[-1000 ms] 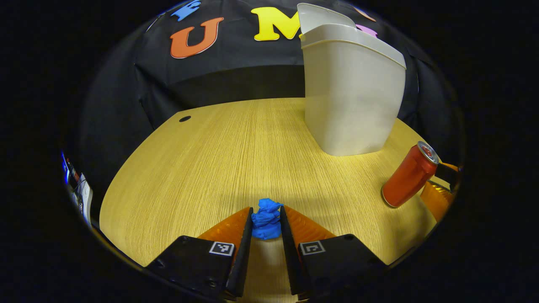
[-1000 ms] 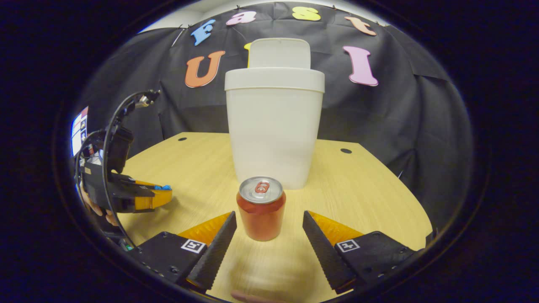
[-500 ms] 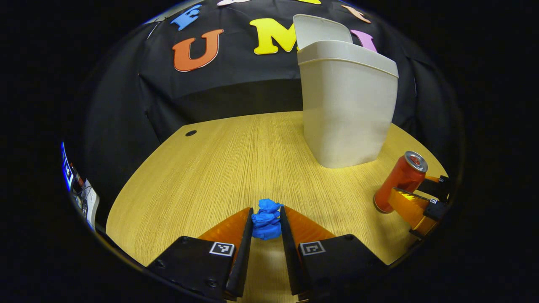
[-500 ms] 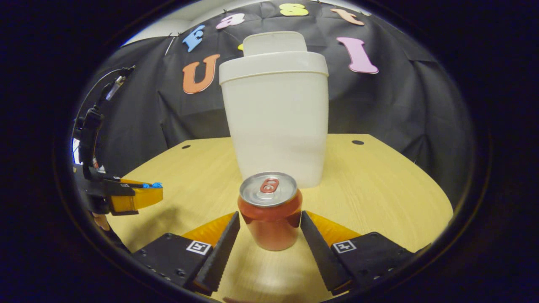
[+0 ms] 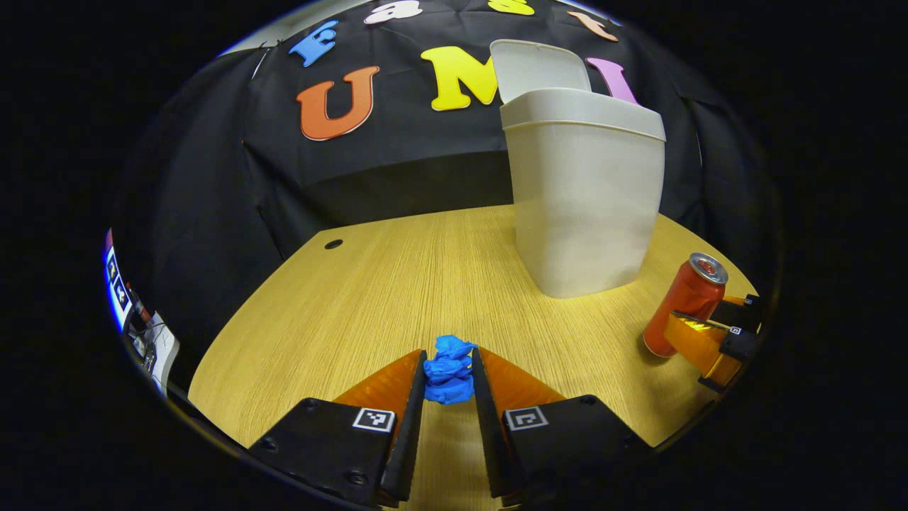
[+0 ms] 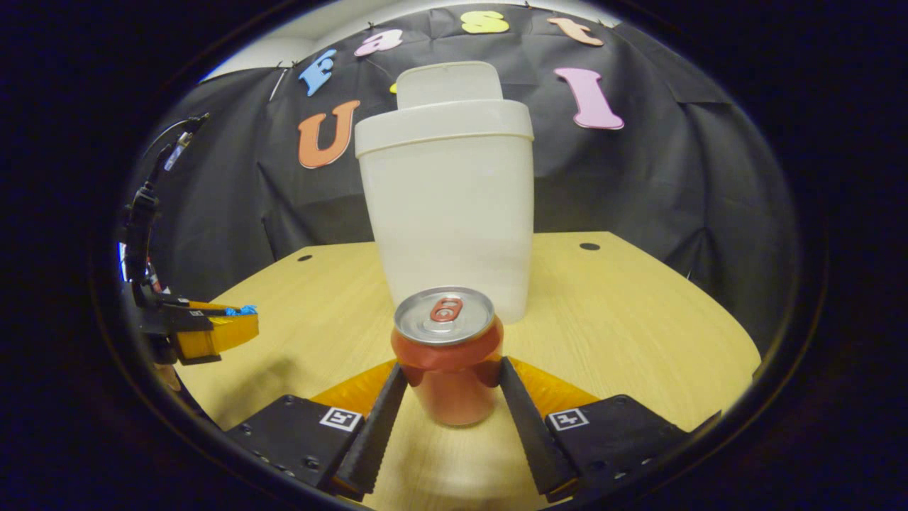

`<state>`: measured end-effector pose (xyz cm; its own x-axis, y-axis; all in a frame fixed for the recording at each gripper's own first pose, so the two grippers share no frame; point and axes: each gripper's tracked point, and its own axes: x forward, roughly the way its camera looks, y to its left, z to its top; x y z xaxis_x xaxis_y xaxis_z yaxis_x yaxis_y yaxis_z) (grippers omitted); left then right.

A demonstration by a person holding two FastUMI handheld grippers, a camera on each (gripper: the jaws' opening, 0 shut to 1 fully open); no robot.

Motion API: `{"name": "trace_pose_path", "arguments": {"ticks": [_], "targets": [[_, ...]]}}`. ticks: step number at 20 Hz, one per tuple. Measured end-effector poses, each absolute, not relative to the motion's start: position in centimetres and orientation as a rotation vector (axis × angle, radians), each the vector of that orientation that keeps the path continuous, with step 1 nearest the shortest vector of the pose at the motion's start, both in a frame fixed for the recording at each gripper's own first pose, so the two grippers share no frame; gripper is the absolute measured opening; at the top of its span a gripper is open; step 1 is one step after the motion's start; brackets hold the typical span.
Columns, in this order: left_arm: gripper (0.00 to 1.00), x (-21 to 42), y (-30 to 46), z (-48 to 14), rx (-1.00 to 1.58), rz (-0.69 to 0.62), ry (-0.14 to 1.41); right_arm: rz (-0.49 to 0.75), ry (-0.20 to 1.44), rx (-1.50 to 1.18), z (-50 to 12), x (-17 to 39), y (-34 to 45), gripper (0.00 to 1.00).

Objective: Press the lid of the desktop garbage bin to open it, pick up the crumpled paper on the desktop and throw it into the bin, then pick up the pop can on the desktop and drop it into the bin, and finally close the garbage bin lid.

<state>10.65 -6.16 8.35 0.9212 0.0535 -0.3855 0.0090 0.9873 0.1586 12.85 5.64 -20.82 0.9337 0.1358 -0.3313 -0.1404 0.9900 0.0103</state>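
Since the earlier frame, the can point(image 6: 447, 355) at 6 o'clock has been clamped by the right gripper point(image 6: 447, 383). Crumpled paper point(image 5: 448, 369) is pinched by the left gripper point(image 5: 448, 376), lifted for the bin point(image 5: 585, 199) at 1 o'clock, lid point(image 5: 539, 67) raised.

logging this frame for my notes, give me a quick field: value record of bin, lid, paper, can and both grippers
bin: white garbage bin upright on the wooden table
lid: lid up, bin open
paper: blue crumpled paper pinched between the left gripper fingers
can: red pop can upright in front of the bin
left gripper: shut on the paper
right gripper: right gripper fingers against both sides of the can
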Motion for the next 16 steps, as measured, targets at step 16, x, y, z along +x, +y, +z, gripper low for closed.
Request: {"name": "trace_pose_path", "arguments": {"ticks": [16], "targets": [[0.42,7.1,-7.1,16.7,0.064,0.085,0.13,0.142,-0.022,-0.066,-5.3,6.5,0.1,0.77]]}}
